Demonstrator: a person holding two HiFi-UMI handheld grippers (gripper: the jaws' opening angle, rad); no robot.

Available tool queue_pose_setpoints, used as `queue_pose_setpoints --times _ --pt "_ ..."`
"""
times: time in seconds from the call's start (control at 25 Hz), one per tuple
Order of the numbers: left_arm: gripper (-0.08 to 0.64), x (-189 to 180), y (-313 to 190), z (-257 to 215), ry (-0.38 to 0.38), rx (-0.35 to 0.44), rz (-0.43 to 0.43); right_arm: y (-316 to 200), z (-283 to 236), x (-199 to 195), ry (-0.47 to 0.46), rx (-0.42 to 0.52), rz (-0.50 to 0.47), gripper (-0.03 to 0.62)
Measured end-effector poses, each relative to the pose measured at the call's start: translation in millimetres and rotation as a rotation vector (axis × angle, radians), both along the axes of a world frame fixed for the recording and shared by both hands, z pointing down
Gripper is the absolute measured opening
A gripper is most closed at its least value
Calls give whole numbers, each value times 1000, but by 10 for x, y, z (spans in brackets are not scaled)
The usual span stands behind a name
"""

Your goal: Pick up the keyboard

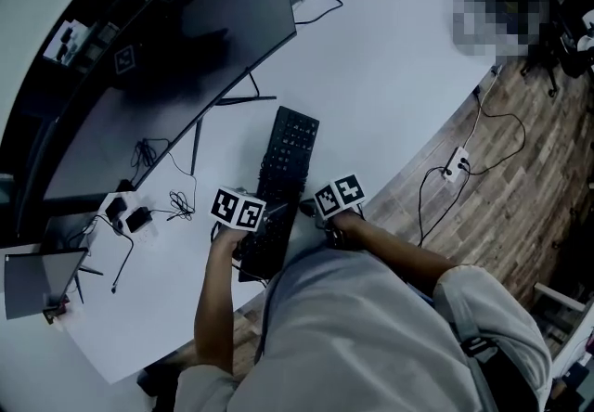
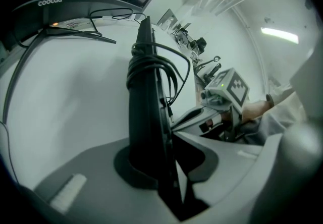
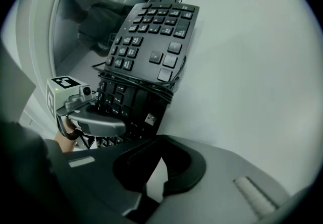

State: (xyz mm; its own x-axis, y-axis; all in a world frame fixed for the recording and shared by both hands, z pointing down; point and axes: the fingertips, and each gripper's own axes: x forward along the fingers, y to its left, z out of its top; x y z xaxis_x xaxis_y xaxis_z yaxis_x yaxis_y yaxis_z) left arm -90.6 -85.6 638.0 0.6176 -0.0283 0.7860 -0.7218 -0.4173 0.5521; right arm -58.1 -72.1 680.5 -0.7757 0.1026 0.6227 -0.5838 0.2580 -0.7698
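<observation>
Keyboard (image 1: pixel 288 160): black, long flat slab of matte plastic with low square keys. It sits on the white desk (image 1: pixel 390 67) in front of the person, between the two grippers.
- Tipped so its key face turns toward the right gripper (image 1: pixel 325 206). From the left gripper view it reads as a thin dark edge.
- Cannot tell whether its lower edge touches the desk top.
- Thin black cable (image 3: pixel 136 84) is looped in several turns round its middle. A silver USB plug (image 3: pixel 149 118) hangs at the near end.

Left gripper (image 1: pixel 249 220): grey moulded shell with black pads.
- Jaws are clamped on the keyboard's near end, and the slab runs straight down into the notch between them.
- A bare hand holds it.
- Its marker cube is white with black squares.

Right gripper: same grey shell.
- Jaws stand a little apart, with only pale desk showing through the narrow gap. Nothing is held.
- It sits just beside the keyboard's near right edge.
- The person's arm is in a white sleeve (image 1: pixel 483 308).

Surroundings:
- Curved monitor (image 1: pixel 176 57) stands behind the keyboard, its dark glossy screen showing dim reflections, on thin splayed metal legs.
- Desk surface is smooth with a rounded front edge.
- Small black adapters and tangled wires (image 1: pixel 139 215) lie at the left.
- Wood-plank floor (image 1: pixel 501 206) on the right, with a white power strip and trailing cords.
</observation>
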Motion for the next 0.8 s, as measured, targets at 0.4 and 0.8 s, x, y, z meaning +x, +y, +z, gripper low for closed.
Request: queue_pose_setpoints --times 0.4,0.8 --pt "0 -16 -1 -194 -17 74 -23 -276 -103 164 17 49 130 -5" --pt "0 -75 -98 -405 -4 158 -85 -316 -197 155 4 56 126 -5"
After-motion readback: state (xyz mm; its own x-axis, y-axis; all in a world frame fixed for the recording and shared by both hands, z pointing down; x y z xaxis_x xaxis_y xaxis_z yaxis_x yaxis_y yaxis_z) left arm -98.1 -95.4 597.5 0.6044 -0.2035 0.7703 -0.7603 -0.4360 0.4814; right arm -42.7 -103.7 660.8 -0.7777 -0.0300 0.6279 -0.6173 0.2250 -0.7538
